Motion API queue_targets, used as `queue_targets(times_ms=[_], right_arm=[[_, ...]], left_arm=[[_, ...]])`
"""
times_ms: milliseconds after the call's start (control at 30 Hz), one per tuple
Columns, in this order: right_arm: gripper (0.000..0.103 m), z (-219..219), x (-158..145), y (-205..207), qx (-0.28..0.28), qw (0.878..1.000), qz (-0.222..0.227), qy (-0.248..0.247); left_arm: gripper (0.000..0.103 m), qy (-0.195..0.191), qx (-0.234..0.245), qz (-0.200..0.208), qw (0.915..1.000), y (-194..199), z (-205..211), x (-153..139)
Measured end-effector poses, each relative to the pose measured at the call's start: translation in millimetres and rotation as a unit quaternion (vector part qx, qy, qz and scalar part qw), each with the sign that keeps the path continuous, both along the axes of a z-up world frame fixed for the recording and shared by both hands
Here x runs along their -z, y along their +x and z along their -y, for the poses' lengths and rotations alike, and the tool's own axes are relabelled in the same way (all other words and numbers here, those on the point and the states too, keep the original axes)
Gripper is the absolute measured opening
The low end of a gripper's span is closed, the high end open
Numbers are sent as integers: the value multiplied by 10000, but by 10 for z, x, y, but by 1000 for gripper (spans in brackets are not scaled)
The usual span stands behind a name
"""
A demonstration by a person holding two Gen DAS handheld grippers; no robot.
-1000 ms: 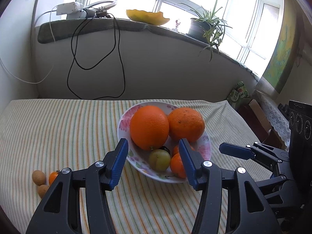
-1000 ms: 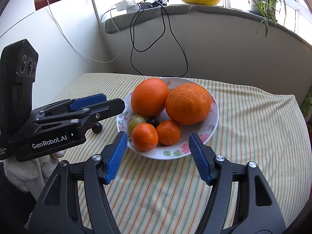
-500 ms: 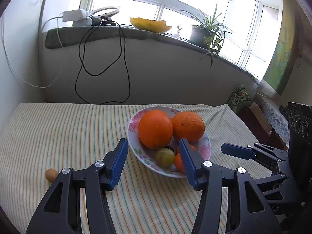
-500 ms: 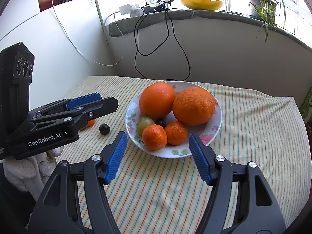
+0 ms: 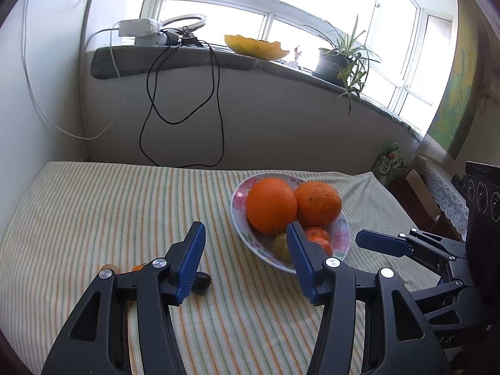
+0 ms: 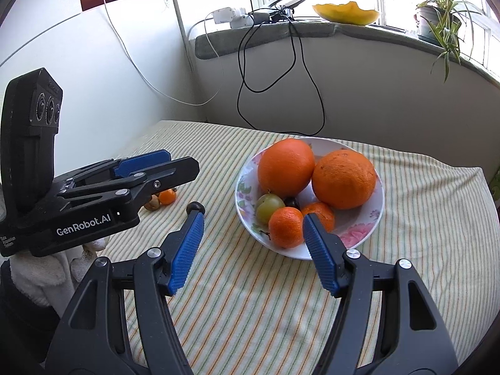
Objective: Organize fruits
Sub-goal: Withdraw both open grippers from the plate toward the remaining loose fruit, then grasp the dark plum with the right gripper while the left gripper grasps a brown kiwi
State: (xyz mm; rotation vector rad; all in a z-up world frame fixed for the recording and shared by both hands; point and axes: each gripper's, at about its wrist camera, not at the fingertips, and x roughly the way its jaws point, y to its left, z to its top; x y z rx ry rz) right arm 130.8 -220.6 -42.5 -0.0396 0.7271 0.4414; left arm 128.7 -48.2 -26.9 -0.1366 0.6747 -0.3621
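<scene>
A flowered bowl (image 6: pixel 359 229) (image 5: pixel 238 194) on the striped cloth holds two big oranges (image 6: pixel 286 167) (image 6: pixel 343 179), two tangerines (image 6: pixel 286 226), a green fruit (image 6: pixel 270 207) and a dark one (image 6: pixel 292 201). Left of the bowl, a dark fruit (image 6: pixel 196 207) (image 5: pixel 202 281), a small orange fruit (image 6: pixel 167 196) (image 5: pixel 137 268) and a brown one (image 6: pixel 152 203) lie loose on the cloth. My left gripper (image 5: pixel 247 247) (image 6: pixel 170 164) hangs open and empty above the cloth near the loose fruits. My right gripper (image 6: pixel 252 218) (image 5: pixel 379 242) is open and empty in front of the bowl.
A white-gloved hand (image 6: pixel 40 268) holds the left gripper. Behind the table runs a wall with a sill carrying black cables (image 5: pixel 181 118), a power strip (image 5: pixel 137 28), a yellow dish (image 5: pixel 256 47) and a potted plant (image 5: pixel 340 59). Boxes (image 5: pixel 409 184) stand off the table's right edge.
Both grippers have drawn back from the bowl and shifted left, so the bowl looks smaller and sits further right. The loose dark fruit has come into the left wrist view. Jaws unchanged.
</scene>
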Motion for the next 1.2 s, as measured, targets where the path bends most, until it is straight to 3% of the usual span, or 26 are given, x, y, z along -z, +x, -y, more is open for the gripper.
queue_targets(times_ms=[400, 867, 1200], right_arm=[[69, -284, 59, 15, -354, 9993, -100, 50], [68, -663, 229, 43, -960, 9948, -340, 5], [68, -900, 466, 137, -1090, 9923, -560, -155]], left_arm=[[53, 1, -368, -164, 9992, -13, -434, 107], [53, -326, -947, -482, 9938, 17, -1124, 301], [52, -305, -791, -760, 9935, -90, -1145, 568]])
